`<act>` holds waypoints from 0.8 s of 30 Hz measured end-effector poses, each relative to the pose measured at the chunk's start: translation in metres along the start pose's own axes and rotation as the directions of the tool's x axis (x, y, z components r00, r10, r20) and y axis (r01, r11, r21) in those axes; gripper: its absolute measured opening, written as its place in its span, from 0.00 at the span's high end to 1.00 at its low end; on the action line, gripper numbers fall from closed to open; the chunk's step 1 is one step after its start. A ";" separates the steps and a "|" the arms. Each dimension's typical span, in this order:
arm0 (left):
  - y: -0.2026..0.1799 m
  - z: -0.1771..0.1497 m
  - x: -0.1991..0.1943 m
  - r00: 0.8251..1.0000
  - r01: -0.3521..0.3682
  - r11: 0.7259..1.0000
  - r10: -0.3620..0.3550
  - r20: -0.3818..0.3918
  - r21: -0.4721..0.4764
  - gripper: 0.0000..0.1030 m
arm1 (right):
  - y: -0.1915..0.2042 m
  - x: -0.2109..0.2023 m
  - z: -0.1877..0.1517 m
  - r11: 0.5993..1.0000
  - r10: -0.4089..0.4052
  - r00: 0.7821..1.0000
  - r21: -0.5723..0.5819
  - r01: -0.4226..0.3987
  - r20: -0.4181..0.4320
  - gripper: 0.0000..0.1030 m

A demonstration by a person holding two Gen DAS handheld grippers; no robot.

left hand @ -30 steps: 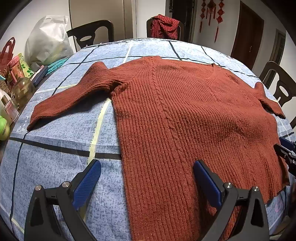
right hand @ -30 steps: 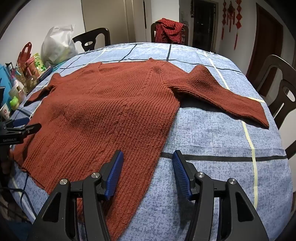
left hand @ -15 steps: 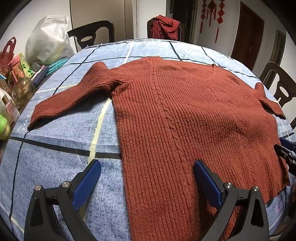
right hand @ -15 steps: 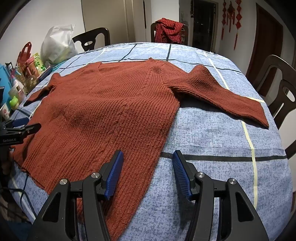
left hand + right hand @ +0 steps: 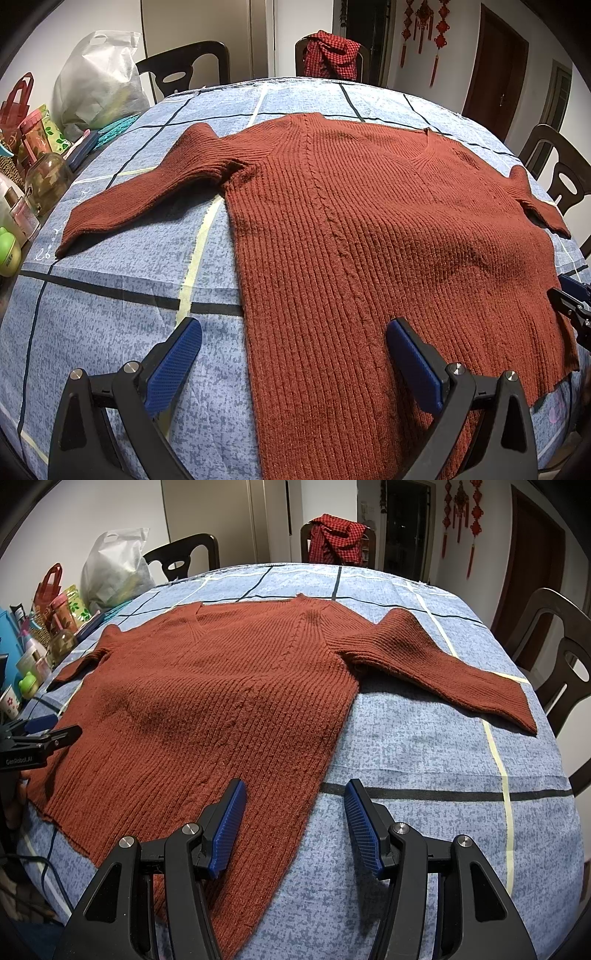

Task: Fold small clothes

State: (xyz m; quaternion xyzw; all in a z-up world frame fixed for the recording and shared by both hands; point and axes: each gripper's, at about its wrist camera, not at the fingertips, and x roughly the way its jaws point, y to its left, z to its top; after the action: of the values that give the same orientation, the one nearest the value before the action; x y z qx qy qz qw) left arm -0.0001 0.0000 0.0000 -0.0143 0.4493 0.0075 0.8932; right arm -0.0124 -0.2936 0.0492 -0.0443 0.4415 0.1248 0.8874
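Note:
A rust-red ribbed sweater (image 5: 369,229) (image 5: 207,709) lies spread flat, front up, on the blue checked tablecloth (image 5: 110,295) (image 5: 443,760), both sleeves stretched out to the sides. My left gripper (image 5: 291,350) is open and hovers over the sweater's left bottom edge, one finger above bare cloth, the other above the knit. My right gripper (image 5: 293,812) is open over the sweater's right bottom edge. Neither holds anything. Each gripper shows at the edge of the other's view: the right gripper (image 5: 570,299) and the left gripper (image 5: 40,731).
Bottles, jars and cups (image 5: 22,206) (image 5: 33,664) crowd the table's left side, with a white plastic bag (image 5: 99,81) behind. Dark chairs (image 5: 554,657) ring the table; one at the back carries a red checked garment (image 5: 332,51).

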 end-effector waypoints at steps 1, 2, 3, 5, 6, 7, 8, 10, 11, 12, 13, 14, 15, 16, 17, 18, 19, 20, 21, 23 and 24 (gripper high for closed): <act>0.000 0.000 0.000 1.000 0.000 1.000 0.000 0.000 0.000 0.01 | 0.000 0.000 0.000 1.000 0.000 1.000 0.000 0.000 0.000 0.45; 0.000 0.000 0.000 1.000 -0.001 1.000 0.001 0.000 0.000 0.01 | 0.000 0.000 0.000 1.000 0.000 1.000 0.000 0.000 0.000 0.45; 0.000 0.000 0.000 1.000 0.000 1.000 0.000 0.000 0.000 0.01 | 0.000 0.000 0.000 1.000 0.000 1.000 0.000 0.000 0.000 0.45; 0.000 0.000 0.000 1.000 0.000 1.000 0.000 0.000 0.000 0.01 | 0.000 0.000 0.000 1.000 0.000 1.000 0.000 0.000 0.000 0.45; 0.000 0.000 0.000 1.000 0.000 1.000 0.000 0.000 0.000 0.01 | 0.000 0.000 0.000 1.000 0.001 1.000 0.000 -0.001 0.000 0.45; 0.000 0.000 0.000 1.000 0.000 1.000 0.000 0.001 0.000 0.01 | 0.000 0.000 0.000 1.000 0.001 1.000 0.000 -0.001 0.000 0.45; 0.000 0.000 0.000 1.000 0.000 1.000 0.000 0.001 0.000 0.01 | 0.000 0.000 0.000 1.000 0.001 1.000 0.000 -0.001 0.000 0.45; 0.000 0.000 0.000 1.000 0.000 1.000 0.000 0.001 0.000 0.01 | 0.000 0.000 0.000 1.000 0.001 1.000 0.000 -0.001 0.001 0.45; 0.000 0.000 0.000 1.000 0.000 1.000 0.000 0.001 0.000 0.01 | 0.000 0.000 0.000 1.000 0.001 1.000 0.000 -0.001 0.002 0.45; 0.000 0.000 0.000 1.000 0.000 1.000 0.000 0.001 0.000 0.01 | 0.000 0.000 0.000 1.000 0.001 1.000 0.000 -0.001 0.001 0.45; 0.000 0.000 0.000 1.000 0.000 1.000 0.000 0.001 0.000 0.01 | 0.000 0.000 0.000 1.000 0.001 1.000 0.000 -0.001 0.001 0.45; 0.000 0.000 0.000 1.000 0.000 1.000 0.000 0.002 -0.001 0.01 | 0.000 0.000 0.001 1.000 0.002 1.000 0.000 -0.002 0.001 0.45; -0.001 0.001 0.000 1.000 0.000 1.000 0.000 0.001 0.000 0.01 | 0.000 0.000 0.001 1.000 0.001 1.000 0.000 -0.001 0.001 0.45; 0.000 0.001 0.000 1.000 0.000 1.000 0.000 0.002 -0.001 0.01 | 0.000 0.000 0.001 1.000 0.001 1.000 0.000 -0.001 0.002 0.45; 0.000 0.001 0.000 1.000 0.000 1.000 0.000 0.002 0.000 0.01 | 0.001 -0.002 0.002 1.000 0.002 1.000 0.001 -0.002 0.002 0.45; 0.000 0.001 0.000 1.000 0.000 1.000 0.000 0.002 -0.001 0.01 | 0.001 -0.002 0.003 1.000 0.002 1.000 0.001 -0.002 0.003 0.45; 0.000 0.001 0.000 1.000 0.000 1.000 0.000 0.002 -0.001 0.01 | 0.000 0.000 0.000 1.000 0.002 1.000 0.001 -0.002 0.003 0.45; 0.000 0.001 0.000 1.000 0.000 1.000 0.000 0.002 -0.001 0.01 | -0.001 0.000 -0.001 1.000 0.002 1.000 0.001 -0.002 0.004 0.45; 0.000 0.001 0.000 1.000 0.000 1.000 0.000 0.002 -0.001 0.01 | -0.001 -0.001 -0.001 1.000 0.003 1.000 0.001 -0.003 0.004 0.45; 0.000 0.001 0.000 1.000 0.000 1.000 0.000 0.003 -0.001 0.01 | 0.000 0.000 -0.001 1.000 0.003 1.000 0.001 -0.003 0.004 0.45; 0.000 0.001 0.000 1.000 0.000 1.000 0.000 0.003 -0.001 0.01 | 0.000 0.000 -0.001 1.000 0.003 1.000 0.002 -0.003 0.005 0.45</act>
State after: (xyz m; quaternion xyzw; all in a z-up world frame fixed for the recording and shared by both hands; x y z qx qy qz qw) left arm 0.0007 -0.0004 0.0003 -0.0146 0.4481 0.0076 0.8938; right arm -0.0135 -0.2943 0.0487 -0.0426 0.4396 0.1259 0.8883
